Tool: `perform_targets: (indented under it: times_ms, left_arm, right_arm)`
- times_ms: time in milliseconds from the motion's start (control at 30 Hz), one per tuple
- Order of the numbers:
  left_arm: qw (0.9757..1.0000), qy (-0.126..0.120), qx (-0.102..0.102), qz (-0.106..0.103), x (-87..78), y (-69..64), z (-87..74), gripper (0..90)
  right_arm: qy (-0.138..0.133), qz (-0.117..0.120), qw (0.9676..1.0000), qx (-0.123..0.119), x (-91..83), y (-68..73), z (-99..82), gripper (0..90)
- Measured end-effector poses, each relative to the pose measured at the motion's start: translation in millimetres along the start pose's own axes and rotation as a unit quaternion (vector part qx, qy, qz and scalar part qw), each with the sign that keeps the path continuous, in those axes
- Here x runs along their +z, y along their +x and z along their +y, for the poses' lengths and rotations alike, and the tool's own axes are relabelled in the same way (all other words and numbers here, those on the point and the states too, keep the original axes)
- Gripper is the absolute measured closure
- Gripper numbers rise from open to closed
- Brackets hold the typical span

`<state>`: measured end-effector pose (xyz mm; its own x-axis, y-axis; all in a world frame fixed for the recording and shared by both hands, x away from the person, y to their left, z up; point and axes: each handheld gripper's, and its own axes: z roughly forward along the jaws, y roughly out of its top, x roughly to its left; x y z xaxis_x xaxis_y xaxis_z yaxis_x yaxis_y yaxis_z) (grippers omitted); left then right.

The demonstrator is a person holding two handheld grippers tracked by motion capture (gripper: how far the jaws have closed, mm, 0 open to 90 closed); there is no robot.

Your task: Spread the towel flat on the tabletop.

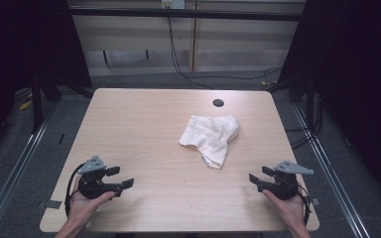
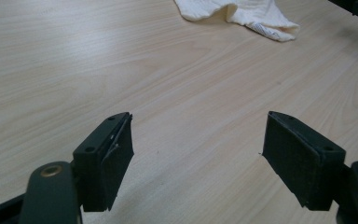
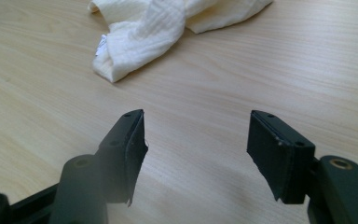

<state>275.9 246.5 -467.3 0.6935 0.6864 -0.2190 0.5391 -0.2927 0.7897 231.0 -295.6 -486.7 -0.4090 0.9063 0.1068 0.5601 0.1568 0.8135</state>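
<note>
A crumpled cream cloth (image 1: 211, 137) lies on the light wooden table (image 1: 144, 129), a little right of its middle. Low over the table's front left, a hand holds my left gripper (image 1: 120, 178), open, with nothing between its jaws. At the front right my right gripper (image 1: 258, 176) is held the same way, open and empty. Both point inward toward the cloth and stay well apart from it. From the left gripper view (image 2: 196, 140) the cloth (image 2: 242, 14) lies far ahead. The right gripper view (image 3: 196, 140) shows the cloth (image 3: 154, 32) closer, with a small white label at its edge.
A round dark cable hole (image 1: 218, 103) sits near the table's far edge. Black cables (image 1: 178, 59) hang down the wall behind. Metal floor rails (image 1: 10, 168) run along both sides of the table.
</note>
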Motion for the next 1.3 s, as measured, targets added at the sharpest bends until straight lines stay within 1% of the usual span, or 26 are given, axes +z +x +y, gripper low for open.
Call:
perform_targets:
  times_ms: [33, 67, 100, 200, 233, 267, 333, 400, 500, 533, 567, 633, 667, 733, 767, 867, 933, 967, 1000, 1033, 1100, 1167, 1200, 1233, 1267, 1300]
  left_arm:
    - [1.0000, -0.001, -0.002, 0.002, 0.2, 0.2, 0.0, 24.0]
    - [1.0000, 0.000, -0.001, 0.003, 0.3, 1.2, 0.2, 24.4]
    - [1.0000, -0.002, -0.006, 0.003, 0.9, 1.5, 0.3, 24.8]
    - [0.9999, 0.001, -0.011, -0.002, 2.8, 3.5, 0.6, 25.5]
    - [0.9999, 0.002, -0.012, -0.004, 3.5, 3.6, 0.7, 25.5]
    - [0.9999, 0.002, -0.011, -0.005, 3.9, 3.8, 0.9, 25.5]
    - [0.9999, 0.002, -0.008, -0.010, 3.5, 3.3, 1.1, 25.6]
    - [0.9999, 0.000, -0.007, -0.012, 3.6, 2.3, 1.4, 26.8]
    - [0.9999, -0.002, 0.001, -0.010, 2.3, 0.8, 1.7, 26.7]
    - [0.9999, -0.005, 0.002, -0.013, 0.9, 0.6, 1.6, 26.7]
    - [0.9999, -0.009, -0.001, -0.014, 0.4, -0.1, 1.4, 26.5]
    - [0.9999, -0.008, 0.003, -0.012, -0.4, -0.9, 0.7, 26.5]
    - [0.9999, -0.008, 0.002, -0.014, 0.0, -1.2, 0.7, 26.5]
    - [0.9999, -0.005, 0.008, -0.014, 1.1, -1.6, 1.3, 26.7]
    - [0.9999, -0.004, 0.009, -0.014, 1.7, -1.9, 1.5, 26.8]
    - [0.9999, 0.001, 0.011, -0.013, 3.1, -2.9, 1.4, 27.2]
    - [0.9998, 0.003, 0.013, -0.012, 3.5, -3.6, 1.4, 27.4]
    - [0.9998, 0.003, 0.012, -0.012, 3.7, -4.0, 1.4, 27.4]
    - [0.9998, 0.002, 0.012, -0.014, 4.0, -4.3, 1.3, 27.4]
    - [0.9998, 0.003, 0.012, -0.014, 4.0, -4.6, 1.3, 27.5]
    - [0.9998, 0.004, 0.015, -0.015, 3.7, -4.8, 1.3, 27.5]
    - [0.9998, 0.005, 0.011, -0.015, 3.5, -4.8, 1.2, 27.9]
    - [0.9998, 0.008, 0.011, -0.012, 4.0, -4.8, 1.1, 28.7]
    - [0.9998, 0.013, 0.012, -0.007, 4.7, -4.3, 0.7, 29.6]
    - [0.9999, 0.011, 0.011, -0.006, 4.8, -4.1, 0.6, 30.0]
    - [0.9998, 0.010, 0.014, -0.005, 4.2, -3.6, 0.8, 30.1]
  right_arm:
    - [0.006, 0.003, 1.0000, 0.002, -0.2, 0.8, 0.5, 36.8]
    - [0.011, 0.006, 0.9999, -0.003, 0.5, 1.0, 0.5, 36.3]
    - [0.018, 0.009, 0.9998, -0.008, 1.5, 1.7, 0.2, 35.7]
    - [0.016, 0.017, 0.9997, -0.008, 1.6, 2.8, 0.2, 35.1]
    - [0.015, 0.019, 0.9997, -0.002, 1.7, 2.8, 0.5, 34.0]
    - [0.014, 0.025, 0.9996, -0.001, 2.0, 2.3, 0.8, 34.0]
    - [0.019, 0.021, 0.9996, -0.008, 1.5, 3.8, 1.1, 33.9]
    - [0.019, 0.025, 0.9995, -0.007, 0.5, 6.2, 1.8, 33.8]
    - [0.022, 0.033, 0.9991, -0.017, -0.3, 9.3, 3.9, 33.0]
    - [0.021, 0.032, 0.9991, -0.018, -0.4, 10.6, 4.5, 33.0]
    - [0.021, 0.036, 0.9989, -0.019, -0.4, 11.6, 5.6, 33.0]
    - [0.021, 0.037, 0.9989, -0.023, -1.4, 12.9, 7.7, 32.7]
    - [0.020, 0.039, 0.9988, -0.019, -1.9, 13.3, 8.7, 32.8]
    - [0.018, 0.050, 0.9985, -0.017, -2.8, 12.4, 11.4, 33.0]
    - [0.015, 0.051, 0.9984, -0.021, -2.4, 11.3, 13.5, 33.1]
    - [0.012, 0.056, 0.9982, -0.017, -2.5, 8.1, 18.4, 33.5]
    - [0.008, 0.059, 0.9980, -0.020, -2.7, 6.0, 22.0, 33.6]
    - [0.009, 0.064, 0.9977, -0.022, -2.4, 5.0, 23.8, 33.5]
    - [0.009, 0.063, 0.9977, -0.022, -2.0, 5.2, 25.4, 33.1]
    - [0.011, 0.065, 0.9975, -0.024, -1.7, 5.6, 27.4, 32.3]
    - [0.010, 0.079, 0.9965, -0.025, 0.0, 5.9, 32.1, 27.6]
    - [0.008, 0.089, 0.9953, -0.037, 1.2, 7.1, 36.8, 26.7]
    - [0.006, 0.090, 0.9950, -0.043, 0.9, 7.1, 40.5, 26.4]
    - [0.001, 0.094, 0.9946, -0.045, 0.7, 6.4, 42.5, 26.5]
    - [-0.002, 0.098, 0.9942, -0.044, 1.2, 5.6, 45.3, 26.5]
    - [-0.002, 0.096, 0.9943, -0.046, 1.9, 5.2, 48.0, 26.7]
